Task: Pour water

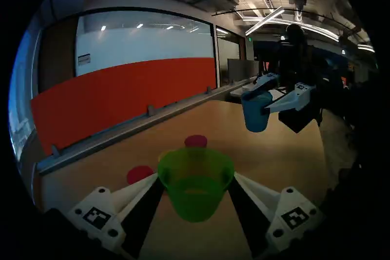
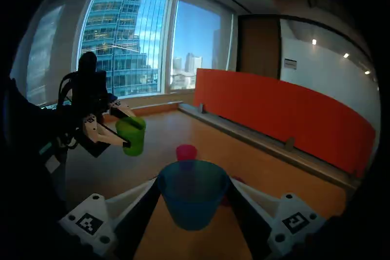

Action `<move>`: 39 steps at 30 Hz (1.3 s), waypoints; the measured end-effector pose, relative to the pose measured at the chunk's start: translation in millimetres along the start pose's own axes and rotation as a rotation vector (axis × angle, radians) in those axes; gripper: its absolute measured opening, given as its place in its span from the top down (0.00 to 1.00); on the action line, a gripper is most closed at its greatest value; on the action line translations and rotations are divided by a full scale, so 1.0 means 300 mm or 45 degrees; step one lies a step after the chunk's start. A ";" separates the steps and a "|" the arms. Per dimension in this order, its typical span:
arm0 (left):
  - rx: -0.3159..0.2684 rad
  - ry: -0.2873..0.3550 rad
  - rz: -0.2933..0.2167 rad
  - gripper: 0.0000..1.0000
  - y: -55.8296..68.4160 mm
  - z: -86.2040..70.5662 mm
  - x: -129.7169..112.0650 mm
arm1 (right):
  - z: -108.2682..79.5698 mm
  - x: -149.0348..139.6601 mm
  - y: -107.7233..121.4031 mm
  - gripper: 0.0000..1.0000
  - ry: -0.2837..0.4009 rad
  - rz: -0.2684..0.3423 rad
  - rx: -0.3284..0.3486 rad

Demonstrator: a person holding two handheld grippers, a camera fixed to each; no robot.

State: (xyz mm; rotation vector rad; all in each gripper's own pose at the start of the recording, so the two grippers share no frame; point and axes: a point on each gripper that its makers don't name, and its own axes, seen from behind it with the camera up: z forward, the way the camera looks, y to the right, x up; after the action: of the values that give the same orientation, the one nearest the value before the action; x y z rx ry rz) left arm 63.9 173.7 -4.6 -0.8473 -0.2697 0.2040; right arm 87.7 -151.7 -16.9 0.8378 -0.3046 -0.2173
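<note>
Here, left tongs [image 1: 196,178]: clenched on the green cup [image 1: 196,196], one finger pressing on each side of it, just below the rim.
Green cup: upright between the left fingers and raised off the table [image 1: 282,162]; in the right gripper view it hangs at the left, above the wooden top.
Right tongs [image 2: 193,182]: grasping the blue cup [image 2: 192,204], with both fingers tight against its sides.
Blue cup: upright and lifted clear of the table; in the left gripper view it sits at the upper right, held between the white fingers of the right tongs.
Two held cups: well apart, each facing the other across the table.
Water: I cannot tell whether either cup holds any.
Pink cup [image 1: 196,140]: standing on the table beyond the green cup, between the two held cups.
Red cup [image 1: 140,174]: on the table, just beside the left finger of the left tongs in the left gripper view.
Orange panel [image 2: 287,109]: running along the far edge of the table.
Window [image 2: 126,45]: behind the left tongs, with tall buildings outside.
</note>
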 end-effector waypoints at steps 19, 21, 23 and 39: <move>-0.013 -0.119 0.000 0.15 -0.010 0.039 -0.111 | 0.066 -0.139 -0.010 0.07 -0.140 -0.010 0.040; -0.013 -0.134 0.002 0.15 -0.010 0.043 -0.126 | 0.074 -0.154 -0.014 0.07 -0.154 -0.006 0.046; -0.015 -0.151 0.002 0.15 -0.011 0.047 -0.142 | 0.082 -0.167 -0.017 0.07 -0.165 0.000 0.052; -0.040 -0.273 -0.011 0.15 -0.020 0.083 -0.258 | 0.137 -0.262 -0.012 0.07 -0.258 0.022 0.068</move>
State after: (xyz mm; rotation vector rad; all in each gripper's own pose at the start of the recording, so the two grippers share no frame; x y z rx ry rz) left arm -16.8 165.5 3.9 -0.8557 -0.4778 0.2836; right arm -0.5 -158.4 -7.6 0.8671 -0.5093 -0.2798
